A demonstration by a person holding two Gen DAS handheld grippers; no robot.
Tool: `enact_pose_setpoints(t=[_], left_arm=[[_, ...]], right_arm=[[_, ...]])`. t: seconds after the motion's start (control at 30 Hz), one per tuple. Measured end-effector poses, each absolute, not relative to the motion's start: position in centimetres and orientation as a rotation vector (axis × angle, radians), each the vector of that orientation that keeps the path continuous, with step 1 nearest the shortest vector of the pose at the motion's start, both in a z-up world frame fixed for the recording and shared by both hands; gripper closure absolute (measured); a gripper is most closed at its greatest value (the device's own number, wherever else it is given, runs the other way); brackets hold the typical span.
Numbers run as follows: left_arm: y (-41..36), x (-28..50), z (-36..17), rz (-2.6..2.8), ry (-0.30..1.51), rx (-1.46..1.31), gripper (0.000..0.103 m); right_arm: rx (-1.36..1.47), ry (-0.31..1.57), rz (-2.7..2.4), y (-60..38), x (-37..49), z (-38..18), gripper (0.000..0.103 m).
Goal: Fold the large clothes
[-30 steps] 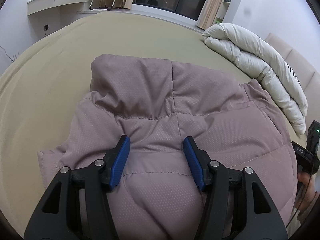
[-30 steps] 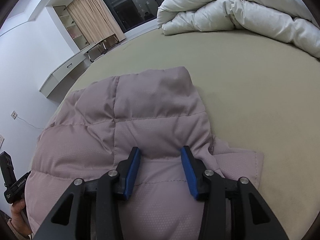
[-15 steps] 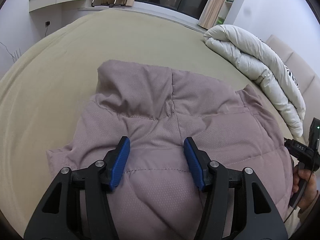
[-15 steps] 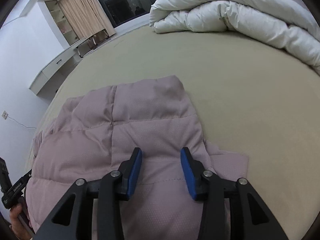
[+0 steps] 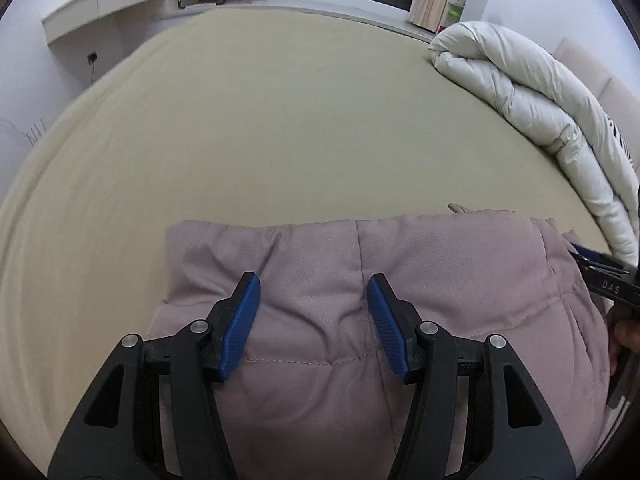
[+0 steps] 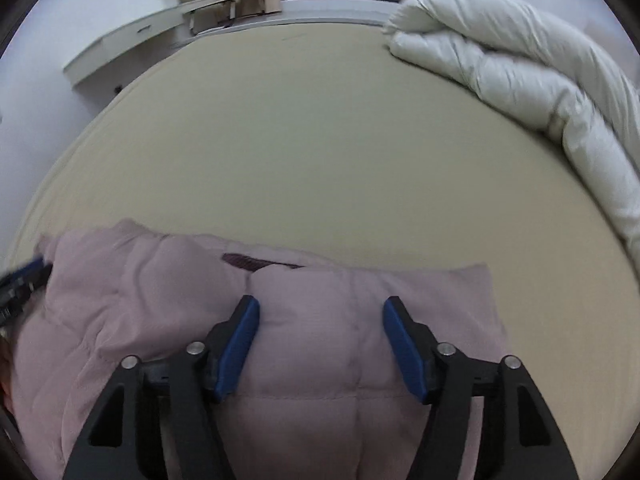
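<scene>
A mauve quilted puffer jacket lies on the beige bed. In the left wrist view my left gripper stands over the jacket with its blue pads wide apart and puffy fabric bulging between them. In the right wrist view my right gripper stands likewise over the jacket, jaws wide apart around a bulge of fabric. The right gripper's tip shows at the right edge of the left wrist view. A dark lining strip shows at the jacket's far edge.
A rolled white duvet lies along the right side of the bed; it also shows in the right wrist view. A white wall desk and curtains stand beyond the bed's far edge.
Both grippers have moved toward the jacket's far edge, and the far part of the jacket now looks folded back and shorter. The right view is motion-blurred. Jaws stay apart.
</scene>
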State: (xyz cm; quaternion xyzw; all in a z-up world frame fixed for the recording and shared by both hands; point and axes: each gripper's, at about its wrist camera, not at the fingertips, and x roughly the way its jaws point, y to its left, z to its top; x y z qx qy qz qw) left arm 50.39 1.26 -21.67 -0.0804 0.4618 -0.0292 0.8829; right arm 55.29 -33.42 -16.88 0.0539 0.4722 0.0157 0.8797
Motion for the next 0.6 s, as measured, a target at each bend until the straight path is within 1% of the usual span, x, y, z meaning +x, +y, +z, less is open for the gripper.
enact_pose_setpoints(t=[0.03,0.1,0.17,0.43,0.53,0.6], left_arm=[[2.0,50.7,-22.2,-0.073,0.967,-0.214,0.047],[2.8,51.2,-22.9,-0.084,0.982,-0.271,0.047],[3.4,51.5,-23.4,-0.095,0.981,-0.302,0.047],[3.7,52.0,-25.4,-0.087,0.966,-0.308,0.047],[4.0,50.7,-24.8,-0.067,0.978,-0.294,0.047],[4.2,48.8,-23.1,-0.056,0.966,-0.301,0.047]], right_arm=[[0.200,0.991,0.036,-35.1,55.4,-17.5,0.029],[0.357,1.001,0.064,-37.8,55.5,-18.8,0.028],[0.430,0.994,0.085,-39.1,55.4,-19.5,0.028],[0.490,0.956,0.105,-40.2,54.5,-20.7,0.027],[0.473,0.951,0.099,-40.0,53.7,-20.0,0.027],[0.426,0.930,0.075,-40.1,52.4,-18.0,0.027]])
